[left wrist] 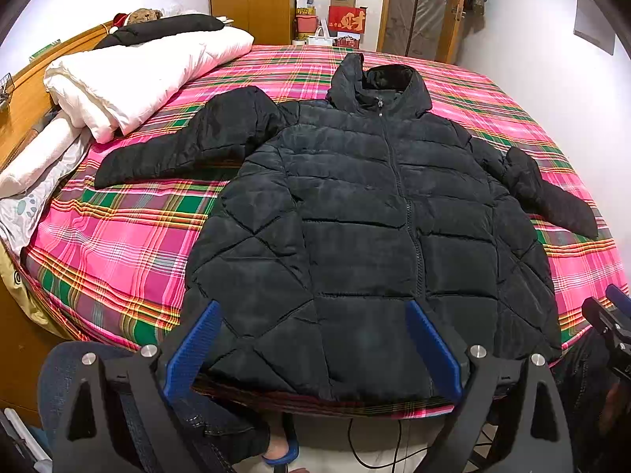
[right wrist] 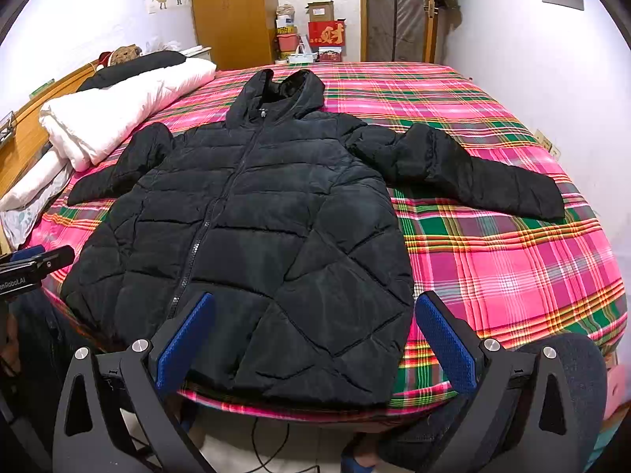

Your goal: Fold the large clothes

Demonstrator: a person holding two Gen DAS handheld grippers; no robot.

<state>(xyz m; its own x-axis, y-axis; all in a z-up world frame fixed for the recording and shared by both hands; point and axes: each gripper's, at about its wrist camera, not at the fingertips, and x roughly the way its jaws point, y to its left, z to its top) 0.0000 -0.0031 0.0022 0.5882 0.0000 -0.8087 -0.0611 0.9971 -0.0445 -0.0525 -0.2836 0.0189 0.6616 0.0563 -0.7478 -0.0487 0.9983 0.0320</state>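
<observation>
The left gripper (left wrist: 311, 339) showed two blue fingers (left wrist: 193, 349) with a fine ribbed texture, each set in a matte black frame with triangular cut-outs. Round silver screws (left wrist: 150, 351) capped the pivots. The right gripper (right wrist: 313, 339) looked just the same: blue textured pads (right wrist: 445, 345), black arms, bright metal screws (right wrist: 491, 344). In the right wrist view, the other gripper's black body carried white lettering at the left edge, partly cut off. The person wore dark blue jeans (right wrist: 572, 358) and a blue slipper (left wrist: 282, 455).
</observation>
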